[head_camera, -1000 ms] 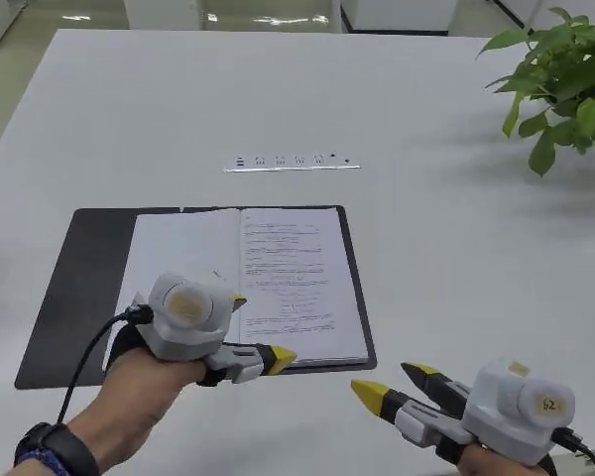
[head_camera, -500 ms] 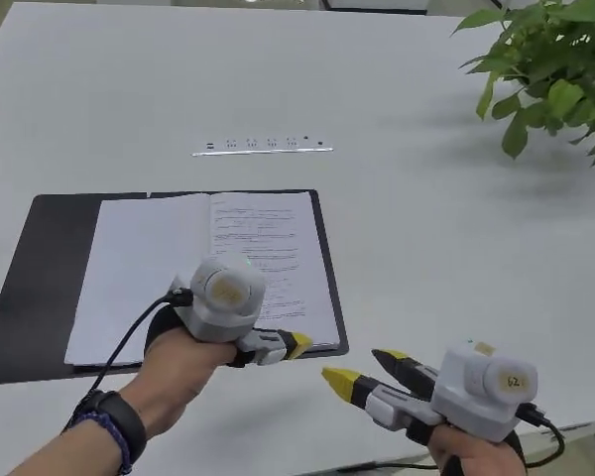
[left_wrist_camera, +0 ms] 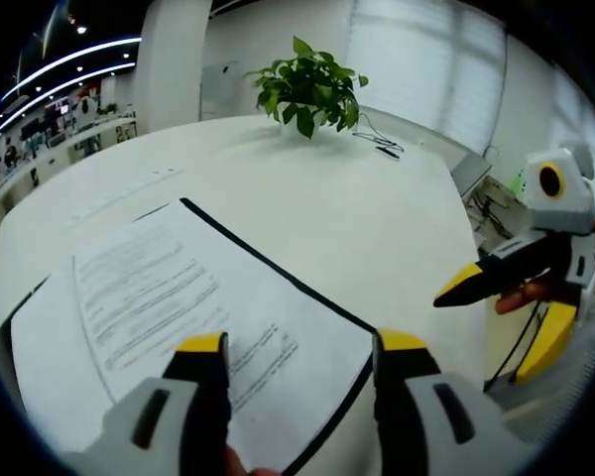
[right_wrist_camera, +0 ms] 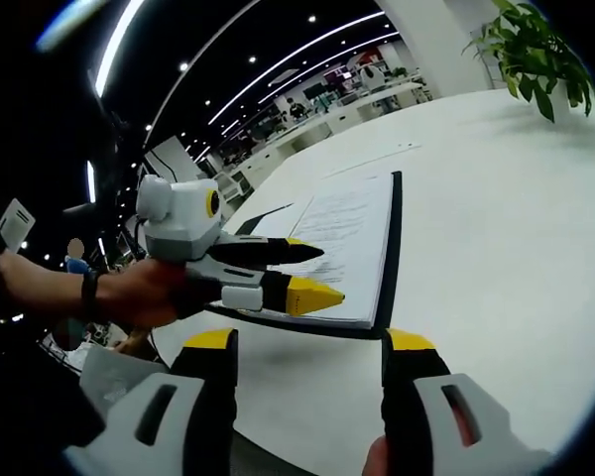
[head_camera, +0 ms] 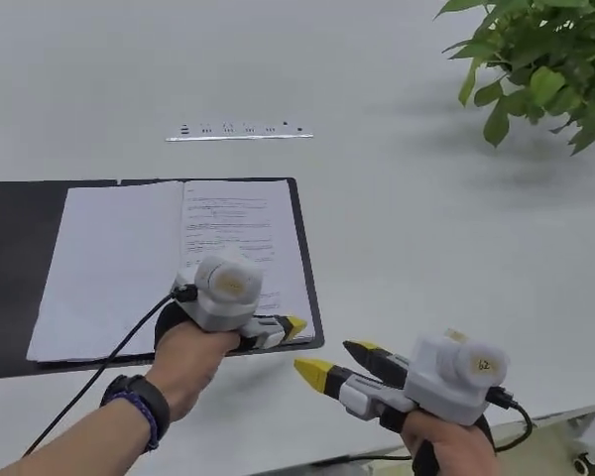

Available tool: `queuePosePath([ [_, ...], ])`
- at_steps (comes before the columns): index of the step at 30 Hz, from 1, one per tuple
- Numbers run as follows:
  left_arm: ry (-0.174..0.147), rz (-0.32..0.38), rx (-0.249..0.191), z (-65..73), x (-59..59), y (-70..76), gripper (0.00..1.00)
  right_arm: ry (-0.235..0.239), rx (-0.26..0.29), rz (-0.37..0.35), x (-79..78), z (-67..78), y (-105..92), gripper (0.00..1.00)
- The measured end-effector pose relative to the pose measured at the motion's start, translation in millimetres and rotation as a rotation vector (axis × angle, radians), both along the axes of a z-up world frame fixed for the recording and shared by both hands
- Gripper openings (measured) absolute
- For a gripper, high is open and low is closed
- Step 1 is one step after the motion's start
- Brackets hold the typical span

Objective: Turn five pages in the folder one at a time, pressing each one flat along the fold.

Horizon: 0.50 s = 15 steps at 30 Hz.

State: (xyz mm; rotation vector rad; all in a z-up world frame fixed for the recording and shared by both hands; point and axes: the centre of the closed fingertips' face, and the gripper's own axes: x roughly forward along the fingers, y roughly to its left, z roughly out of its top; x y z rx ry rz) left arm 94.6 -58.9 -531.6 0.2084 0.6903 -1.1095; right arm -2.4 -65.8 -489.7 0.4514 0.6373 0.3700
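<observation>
Open folder (head_camera: pixel 5 297) on white table (head_camera: pixel 426 228), left gripper (head_camera: pixel 281 327) at its near right corner, jaws spread over the printed page (head_camera: pixel 233 238), right gripper (head_camera: pixel 335 360) just to the right, jaws spread, holding nothing.

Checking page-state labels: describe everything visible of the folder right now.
The folder has a thin black cover and lies open, flat on the white table. White sheets lie on it: the left page looks blank, the right page carries printed text. The left gripper, jaws apart, sits over the right page's near corner; contact cannot be told.
</observation>
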Motion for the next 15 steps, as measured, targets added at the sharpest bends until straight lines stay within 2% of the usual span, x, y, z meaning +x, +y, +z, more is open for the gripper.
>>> queuePosePath([
  [4,-0.001,-0.002,0.034,-13.9,-2.7,-2.6,0.57,0.012,0.006,-0.009,-0.6,-2.8,-4.7,0.56],
  [5,-0.017,-0.013,0.047,-15.9,-3.7,-2.4,0.57,0.013,0.009,-0.012,-0.9,-3.2,-5.9,0.56],
  [6,-0.076,-0.035,0.075,-16.9,-1.6,-1.4,0.56,0.015,0.015,-0.018,-1.3,-3.8,-7.1,0.56],
  [7,-0.091,-0.042,0.088,-17.6,-2.2,-0.9,0.55,0.017,0.018,-0.021,-1.5,-4.3,-7.9,0.56],
  [8,-0.093,-0.042,0.089,-18.2,-3.4,-0.9,0.55,0.019,0.02,-0.024,-1.7,-5.2,-9.0,0.56],
  [11,-0.131,-0.071,0.103,-19.4,-5.9,-0.2,0.56,0.025,0.024,-0.028,-1.4,-7.2,-10.6,0.56],
  [15,-0.146,-0.081,0.094,-20.2,-4.3,0.0,0.55,0.029,0.025,-0.029,1.9,-10.2,-11.1,0.55],
])
